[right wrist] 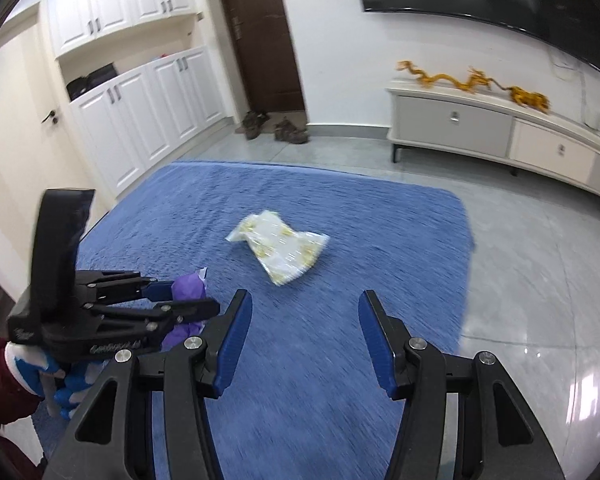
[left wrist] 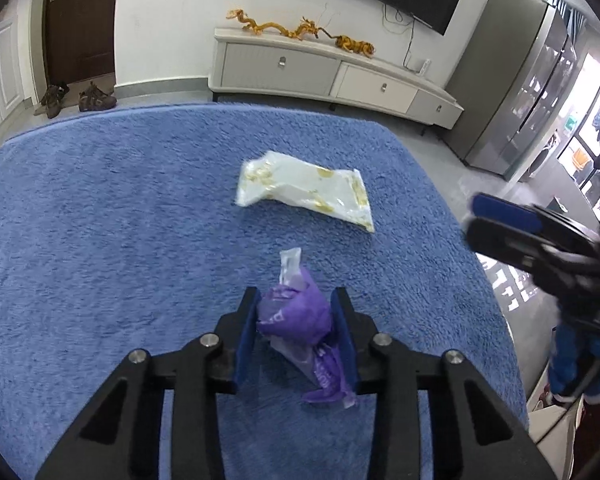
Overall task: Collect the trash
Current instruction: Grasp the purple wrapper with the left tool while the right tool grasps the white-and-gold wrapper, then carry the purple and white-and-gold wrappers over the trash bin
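A crumpled purple wrapper (left wrist: 296, 316) sits between the blue pads of my left gripper (left wrist: 296, 294), which press it from both sides just above the blue rug (left wrist: 120, 220). Farther out on the rug lies a white packet with yellow print (left wrist: 306, 192). In the right wrist view, my right gripper (right wrist: 305, 296) hangs open over the rug (right wrist: 340, 220) with nothing between its fingers, and the white packet (right wrist: 282, 246) lies just ahead of it. The left gripper (right wrist: 196, 296) with the purple wrapper (right wrist: 190, 284) is at its left. The right gripper (left wrist: 473, 218) shows blurred at the left view's right edge.
A low white TV cabinet (left wrist: 340, 76) with golden dragon figures stands along the far wall under a screen. Shoes (right wrist: 276, 126) lie by a dark door. White cupboards (right wrist: 140, 120) line the left side, and a grey fridge (left wrist: 512, 92) stands at the right. Grey tile floor (right wrist: 520, 260) surrounds the rug.
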A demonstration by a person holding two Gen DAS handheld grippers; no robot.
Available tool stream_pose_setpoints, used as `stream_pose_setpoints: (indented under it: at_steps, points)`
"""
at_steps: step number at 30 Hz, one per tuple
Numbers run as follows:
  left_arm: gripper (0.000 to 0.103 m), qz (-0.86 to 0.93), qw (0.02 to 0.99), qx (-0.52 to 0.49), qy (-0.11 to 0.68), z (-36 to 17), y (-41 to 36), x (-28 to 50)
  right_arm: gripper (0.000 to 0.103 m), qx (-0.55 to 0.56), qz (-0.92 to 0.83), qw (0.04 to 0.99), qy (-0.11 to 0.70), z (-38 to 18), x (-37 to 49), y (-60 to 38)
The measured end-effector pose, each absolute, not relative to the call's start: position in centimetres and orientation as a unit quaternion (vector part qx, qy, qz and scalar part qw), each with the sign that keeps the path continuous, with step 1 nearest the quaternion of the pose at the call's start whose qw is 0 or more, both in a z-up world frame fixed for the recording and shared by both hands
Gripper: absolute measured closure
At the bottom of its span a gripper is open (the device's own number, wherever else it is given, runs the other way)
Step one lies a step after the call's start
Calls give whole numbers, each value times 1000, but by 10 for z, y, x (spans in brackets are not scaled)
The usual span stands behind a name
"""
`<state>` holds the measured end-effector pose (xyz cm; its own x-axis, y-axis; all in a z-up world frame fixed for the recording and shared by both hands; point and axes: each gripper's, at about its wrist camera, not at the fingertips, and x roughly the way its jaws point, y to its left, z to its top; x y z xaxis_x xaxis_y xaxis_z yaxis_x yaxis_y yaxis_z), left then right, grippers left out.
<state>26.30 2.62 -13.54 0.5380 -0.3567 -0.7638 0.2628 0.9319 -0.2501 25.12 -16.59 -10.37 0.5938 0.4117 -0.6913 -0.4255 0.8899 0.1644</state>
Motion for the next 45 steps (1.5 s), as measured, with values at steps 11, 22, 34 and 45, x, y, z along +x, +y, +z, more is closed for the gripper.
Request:
stream_pose_setpoints:
  at_steps: [11,22,34,45]
  points:
    - [69,-135,894,-79,420,-115,95,240,36,-94,276,864,411,-125,315,-85]
    - [69,-114,899,-99,410,-117,132,216,72,-164,253,843,445,-151,342,-67]
    - [69,-88,910,-80,398,-109,147,171,93,-84,293,854,422,-124,260,-70]
    - [71,-86,920,-32,380,-84,131,99,93,-3,278,882,380,-85,132,-112]
